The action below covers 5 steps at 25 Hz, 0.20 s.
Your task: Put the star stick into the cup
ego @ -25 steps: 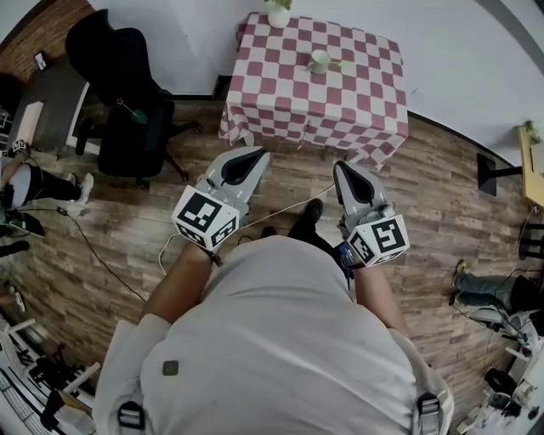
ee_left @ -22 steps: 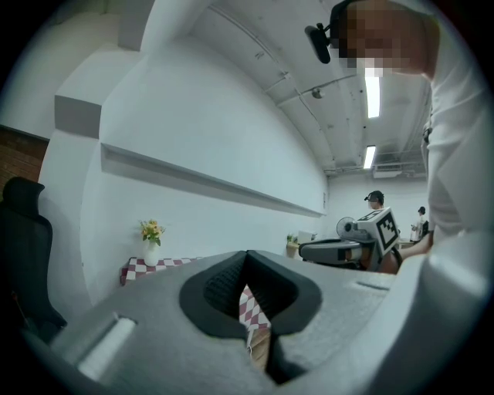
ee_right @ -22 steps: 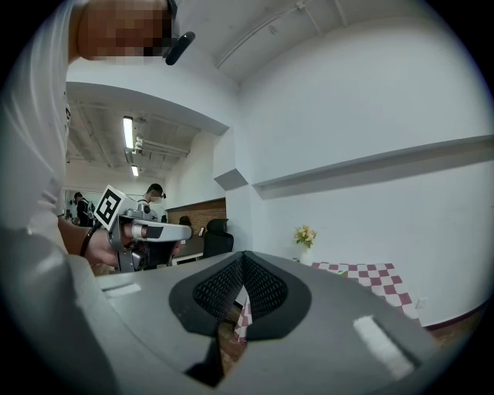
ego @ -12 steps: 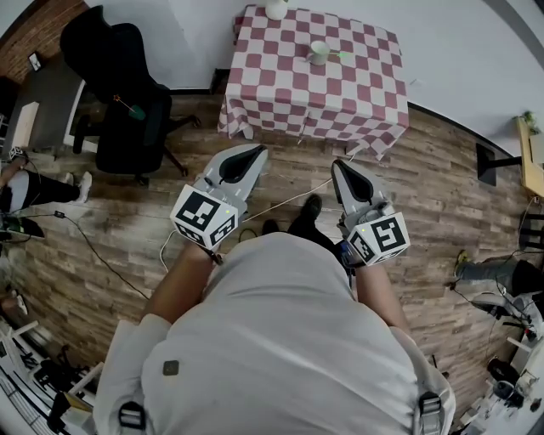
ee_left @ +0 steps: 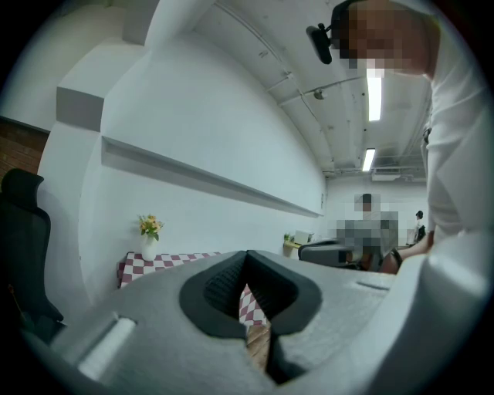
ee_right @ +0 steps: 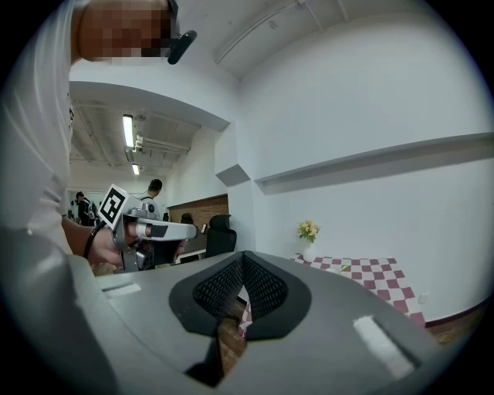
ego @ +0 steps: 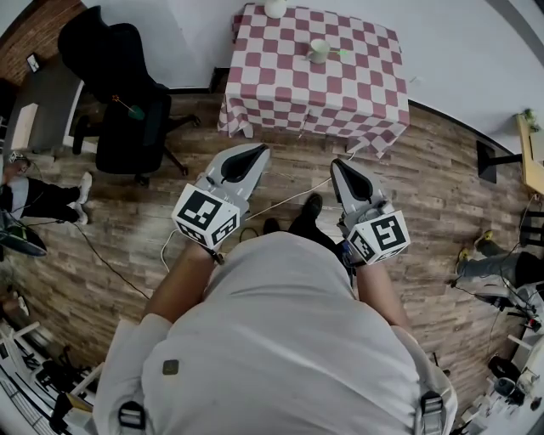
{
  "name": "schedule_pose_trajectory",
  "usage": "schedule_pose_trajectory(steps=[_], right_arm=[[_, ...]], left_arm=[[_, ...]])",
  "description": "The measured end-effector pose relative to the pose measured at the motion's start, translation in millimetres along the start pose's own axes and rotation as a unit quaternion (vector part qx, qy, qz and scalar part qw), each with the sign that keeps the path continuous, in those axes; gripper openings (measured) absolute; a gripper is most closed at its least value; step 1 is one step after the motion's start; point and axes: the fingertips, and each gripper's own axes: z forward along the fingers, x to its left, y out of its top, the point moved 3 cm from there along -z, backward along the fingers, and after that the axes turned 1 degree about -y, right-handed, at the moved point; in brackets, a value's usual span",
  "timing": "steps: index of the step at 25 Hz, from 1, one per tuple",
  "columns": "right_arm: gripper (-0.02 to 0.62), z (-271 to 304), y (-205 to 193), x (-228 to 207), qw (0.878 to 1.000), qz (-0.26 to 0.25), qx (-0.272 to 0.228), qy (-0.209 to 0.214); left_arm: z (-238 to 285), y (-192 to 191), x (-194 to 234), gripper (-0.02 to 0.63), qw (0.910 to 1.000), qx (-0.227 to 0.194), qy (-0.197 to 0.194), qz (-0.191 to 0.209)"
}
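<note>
Wood-plank floor lay under me. The bench, under a checked cloth, stood well ahead against the white wall, beyond the reach of either tool. To its left stood a black chair.

Tools: the left tool was clenched, its jaws meeting at the tips with nothing between them. The right tool was likewise clenched and empty. I held both low in front of my body, over the floor, pointing toward the bench.

Task's things: the cup stood upright toward the far side of the bench. The stick showed only as a small green streak at the cup's right side, touching it or very nearly so. At that size I could not tell whether it lay on the cloth beside the cup or leaned out over its rim.

Progress, as my judgement: neither tool held the stick. The scene fitted two stages, either the stick on the cloth with the placing left to do, or the stick in the cup with me standing clear. I could not settle which.

Containers: the cup's inside was not visible. The vase at the bench's far edge held flowers.
</note>
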Motion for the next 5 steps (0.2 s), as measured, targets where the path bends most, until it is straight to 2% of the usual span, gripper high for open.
schedule_pose_trajectory(steps=[5], right_arm=[[0.009, 3.1, -3.1, 1.5, 1.0, 0.0, 0.005, 0.002]], left_arm=[[0.1, -3.6, 1.8, 0.003, 1.0, 0.001, -0.002, -0.003]])
